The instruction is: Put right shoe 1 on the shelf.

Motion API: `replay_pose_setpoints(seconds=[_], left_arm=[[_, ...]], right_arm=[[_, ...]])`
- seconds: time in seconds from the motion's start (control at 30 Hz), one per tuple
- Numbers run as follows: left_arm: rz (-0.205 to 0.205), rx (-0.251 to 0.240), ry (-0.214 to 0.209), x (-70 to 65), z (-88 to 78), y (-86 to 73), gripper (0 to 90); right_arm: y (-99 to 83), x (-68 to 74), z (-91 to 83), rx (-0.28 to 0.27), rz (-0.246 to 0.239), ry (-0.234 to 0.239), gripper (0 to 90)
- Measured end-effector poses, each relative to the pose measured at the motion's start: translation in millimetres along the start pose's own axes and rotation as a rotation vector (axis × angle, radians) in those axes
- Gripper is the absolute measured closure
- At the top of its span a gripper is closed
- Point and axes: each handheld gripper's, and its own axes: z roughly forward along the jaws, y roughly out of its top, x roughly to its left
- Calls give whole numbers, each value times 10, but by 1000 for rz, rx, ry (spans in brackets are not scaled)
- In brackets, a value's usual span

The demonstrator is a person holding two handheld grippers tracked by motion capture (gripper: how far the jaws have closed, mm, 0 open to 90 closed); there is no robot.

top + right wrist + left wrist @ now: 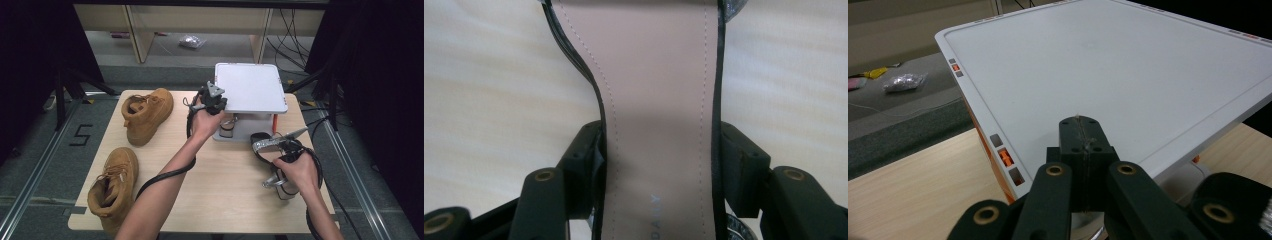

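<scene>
The right gripper has its jaws clamped on the narrow waist of a high-heeled sandal, pink insole facing the lens, held just above the wooden table near its right edge. The left gripper, jaws closed on nothing, hovers at the white platform. Two tan boots lie at the left

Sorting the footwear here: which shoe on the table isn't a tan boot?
The black high-heeled sandal with a pink insole, clamped in the right tool near the white box; the other two are tan boots at the left.
</scene>
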Motion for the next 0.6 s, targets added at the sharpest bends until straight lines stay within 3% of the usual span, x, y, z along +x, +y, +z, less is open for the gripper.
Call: replay_pose_setpoints(seconds=[0.23,0.27,0.3,0.4,0.43,0.57,0.6], left_arm=[[1,1,0,1,1,1,899],[0,-1,-1,1,1,0,899],[-4,-1,-1,1,2,-2,900],[-10,-3,-4,7,3,-3,899],[-9,-4,-4,7,3,-3,899],[-8,-6,-3,6,2,-8,899],[-7,-7,-3,6,2,-10,899]], right_arm=[[289,75,73,-37,36,-19,438],[312,66,85,-39,19,-21,438],[351,84,103,-56,42,-22,438],[420,99,149,-60,49,-32,438],[445,91,161,-45,30,-37,438],[503,122,237,-54,44,-38,437],[510,147,259,-57,72,-34,437]])
